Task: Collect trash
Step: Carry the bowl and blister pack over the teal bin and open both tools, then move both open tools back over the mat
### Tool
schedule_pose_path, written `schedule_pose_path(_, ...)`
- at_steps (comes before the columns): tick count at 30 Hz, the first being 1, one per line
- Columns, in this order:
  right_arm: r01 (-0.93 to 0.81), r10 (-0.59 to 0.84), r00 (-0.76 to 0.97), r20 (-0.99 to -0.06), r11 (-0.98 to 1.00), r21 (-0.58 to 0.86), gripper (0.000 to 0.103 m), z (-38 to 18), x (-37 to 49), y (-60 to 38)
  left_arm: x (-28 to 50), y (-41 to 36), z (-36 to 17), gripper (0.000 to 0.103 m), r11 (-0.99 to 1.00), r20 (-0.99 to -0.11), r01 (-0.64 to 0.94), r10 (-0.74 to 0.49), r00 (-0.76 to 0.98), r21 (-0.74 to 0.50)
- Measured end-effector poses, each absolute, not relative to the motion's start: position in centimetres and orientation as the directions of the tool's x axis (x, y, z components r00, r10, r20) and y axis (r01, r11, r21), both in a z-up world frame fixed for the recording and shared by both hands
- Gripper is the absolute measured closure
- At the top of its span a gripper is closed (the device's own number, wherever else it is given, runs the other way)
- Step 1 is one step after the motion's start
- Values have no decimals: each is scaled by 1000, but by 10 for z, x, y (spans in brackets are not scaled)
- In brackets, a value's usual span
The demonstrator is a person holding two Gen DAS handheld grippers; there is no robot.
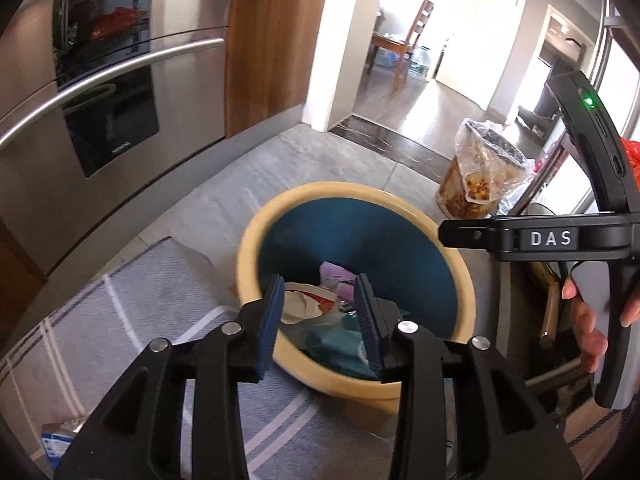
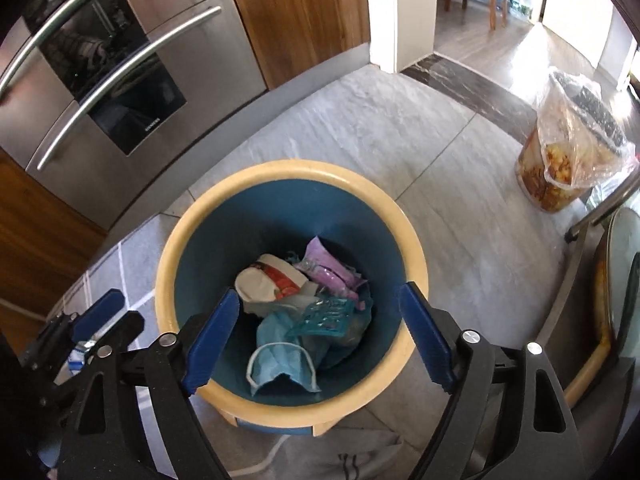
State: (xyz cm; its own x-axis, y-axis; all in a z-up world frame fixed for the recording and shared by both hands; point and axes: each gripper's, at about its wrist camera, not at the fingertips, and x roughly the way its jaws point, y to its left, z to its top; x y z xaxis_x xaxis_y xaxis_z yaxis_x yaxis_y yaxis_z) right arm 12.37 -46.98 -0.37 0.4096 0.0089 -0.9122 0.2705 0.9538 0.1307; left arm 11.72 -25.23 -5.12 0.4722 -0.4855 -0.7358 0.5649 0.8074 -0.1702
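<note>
Only the right wrist view looked straight down into the bin [image 2: 292, 184] — a blue bucket with a cream rim standing on the grey floor tiles [image 2: 400, 128]. The trash lay at its bottom: a blue face mask [image 2: 280, 364], a teal plastic tray [image 2: 324, 320], a crumpled white-and-red cup [image 2: 268, 284] and a purple wrapper [image 2: 328, 268]. The left wrist view caught just a slice of that heap, its own fingers in the way, yet it alone showed the person's hand [image 1: 596, 320] on the right gripper's black handle.

The left gripper [image 1: 320, 312] hung over the near rim, jaws partly apart, nothing between them. The right gripper [image 2: 320, 340] stood spread wide above the bin, also empty.

Around it: a checked rug [image 1: 140, 292], two stacked steel ovens [image 2: 120, 80], one clear-bagged container of food scraps [image 2: 568, 160] — well apart from the bin — and a doorway with a wooden chair [image 1: 416, 40].
</note>
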Motion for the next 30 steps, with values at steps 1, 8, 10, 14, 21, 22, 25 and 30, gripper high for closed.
schedule_pose_path(1,267,7,417,-909,955,130,15,-2,124,-468,117,-249,-49,55,814,-733,556,-479,482,-167)
schedule_pose_path(8,229,-7,509,-861,965,127,8,22,124,-453,105,-230,-26,29,845,-713,526,-429,554,-99)
schedule_pose_path(10,220,-20,546,-837,968,121,7,32,123,-447,98,-223,-18,24,851,-706,521,-409,577,-67)
schedule_pose_path(14,210,-48,613,-789,972,104,6,52,120,-436,86,-203,2,17,857,-687,514,-387,615,-22)
schedule_pose_path(21,212,-9,687,-727,959,189,5,74,116,-407,66,-143,38,8,907,-668,421,-308,678,10)
schedule_pose_path(22,205,2,689,-725,959,198,5,75,117,-401,63,-134,42,7,914,-666,407,-301,683,4)
schedule_pose_path(25,167,35,692,-721,964,208,5,78,120,-375,53,-100,52,7,934,-671,357,-278,688,-21)
schedule_pose_path(30,51,98,694,-713,982,185,5,82,121,-321,33,-51,59,6,958,-675,285,-217,705,-10)
